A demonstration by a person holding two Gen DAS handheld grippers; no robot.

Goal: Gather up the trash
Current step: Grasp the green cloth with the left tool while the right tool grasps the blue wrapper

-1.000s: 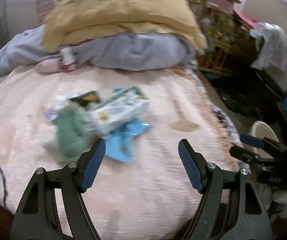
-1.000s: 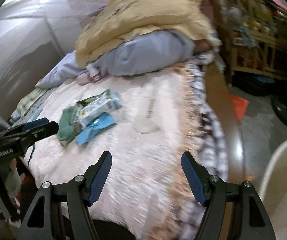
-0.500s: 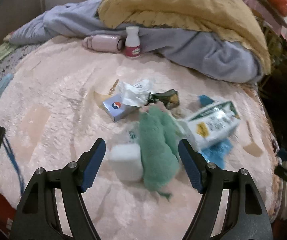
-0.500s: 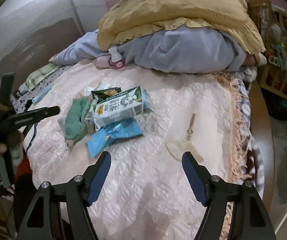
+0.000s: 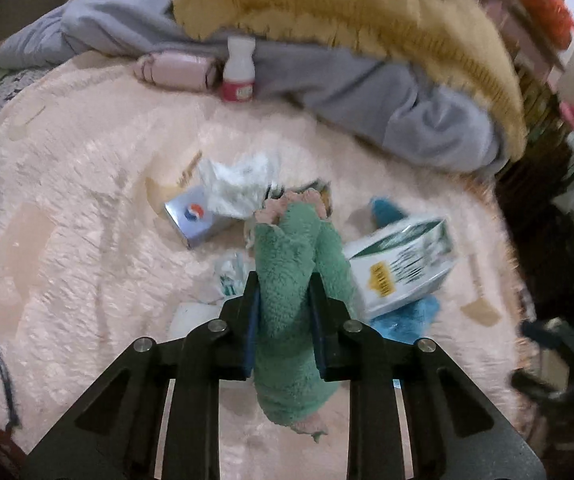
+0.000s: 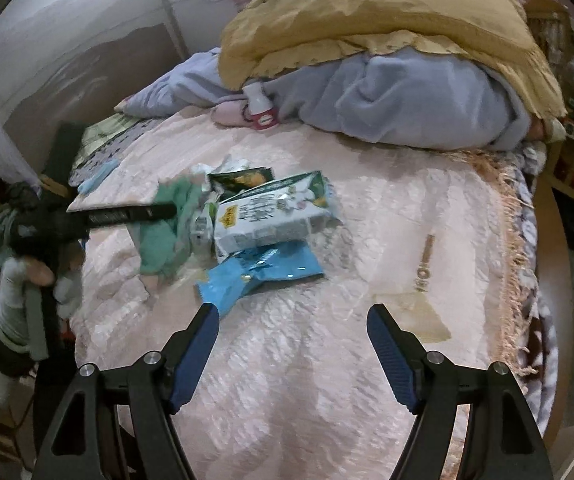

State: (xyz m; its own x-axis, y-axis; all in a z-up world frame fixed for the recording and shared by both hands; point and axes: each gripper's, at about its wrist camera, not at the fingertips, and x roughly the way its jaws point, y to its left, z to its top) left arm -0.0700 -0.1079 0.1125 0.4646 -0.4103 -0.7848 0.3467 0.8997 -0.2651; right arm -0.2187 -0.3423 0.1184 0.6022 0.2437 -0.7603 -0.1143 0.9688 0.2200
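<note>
Left gripper point(image 5: 283, 292) jaws just closed, now squeezing the green sock point(image 5: 287, 280) they sat wide around before, right gripper point(image 6: 293, 320) wide open, holding nothing, now nearer the blue wrapper point(image 6: 259, 270)

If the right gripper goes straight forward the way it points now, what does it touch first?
Probably the pink bedspread, since the right gripper points down at it with open jaws. The blue wrapper lies just beyond; depth is unclear.
</note>
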